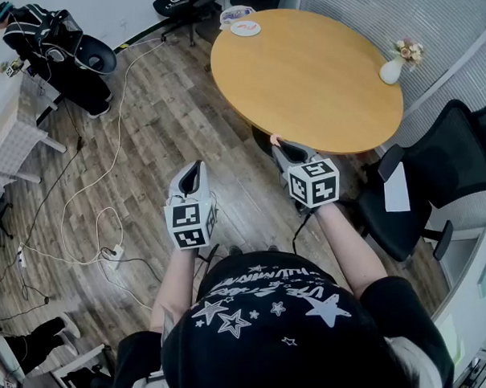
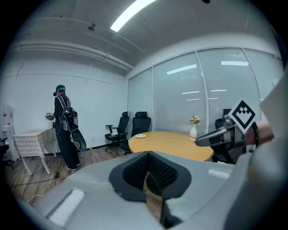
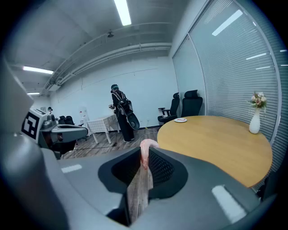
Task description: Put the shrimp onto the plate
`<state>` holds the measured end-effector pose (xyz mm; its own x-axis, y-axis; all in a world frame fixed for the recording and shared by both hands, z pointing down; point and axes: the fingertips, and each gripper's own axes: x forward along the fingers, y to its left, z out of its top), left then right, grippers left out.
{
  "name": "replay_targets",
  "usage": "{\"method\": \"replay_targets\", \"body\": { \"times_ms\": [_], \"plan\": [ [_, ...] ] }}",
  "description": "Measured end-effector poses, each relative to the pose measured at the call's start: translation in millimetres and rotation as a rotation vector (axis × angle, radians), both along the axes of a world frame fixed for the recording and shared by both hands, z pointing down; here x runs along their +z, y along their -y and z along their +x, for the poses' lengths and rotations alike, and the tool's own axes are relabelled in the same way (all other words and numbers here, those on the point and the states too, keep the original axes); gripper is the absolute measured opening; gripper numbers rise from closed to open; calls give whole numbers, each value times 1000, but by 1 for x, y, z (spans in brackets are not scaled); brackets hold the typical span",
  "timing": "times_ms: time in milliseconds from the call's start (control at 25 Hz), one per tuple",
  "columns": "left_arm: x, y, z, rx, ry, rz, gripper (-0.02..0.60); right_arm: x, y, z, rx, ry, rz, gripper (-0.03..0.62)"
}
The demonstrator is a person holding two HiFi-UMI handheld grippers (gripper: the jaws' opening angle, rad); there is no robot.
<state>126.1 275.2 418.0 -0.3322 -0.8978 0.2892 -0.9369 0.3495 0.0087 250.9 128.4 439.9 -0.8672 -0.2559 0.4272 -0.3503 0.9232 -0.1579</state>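
A pink shrimp (image 3: 145, 152) sticks up between the pads of my right gripper (image 3: 143, 158), which is shut on it. In the head view that gripper (image 1: 283, 152) hovers over the floor just short of the round wooden table's (image 1: 319, 89) near edge, the shrimp (image 1: 274, 139) at its tip. The white plate (image 1: 245, 27) lies at the table's far edge, and it also shows far off in the right gripper view (image 3: 180, 120). My left gripper (image 1: 193, 182) hangs over the floor to the left. Its jaws (image 2: 146, 174) are together with nothing between them.
A white vase of flowers (image 1: 393, 68) stands at the table's right edge. Black office chairs (image 1: 443, 180) sit to the right and beyond the table. Cables (image 1: 108, 227) trail over the wooden floor. A person (image 1: 51, 45) stands at the far left by a small table (image 1: 11, 131).
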Motion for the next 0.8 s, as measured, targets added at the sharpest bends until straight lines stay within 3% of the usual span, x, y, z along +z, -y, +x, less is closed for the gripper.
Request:
{"method": "replay_targets", "body": {
  "times_ms": [640, 800],
  "plan": [
    [11, -17, -16, 14, -34, -8, 2, 9, -18, -13, 16, -35, 0, 57],
    [8, -26, -34, 35, 0, -14, 2, 9, -23, -22, 44, -29, 5, 57]
  ]
}}
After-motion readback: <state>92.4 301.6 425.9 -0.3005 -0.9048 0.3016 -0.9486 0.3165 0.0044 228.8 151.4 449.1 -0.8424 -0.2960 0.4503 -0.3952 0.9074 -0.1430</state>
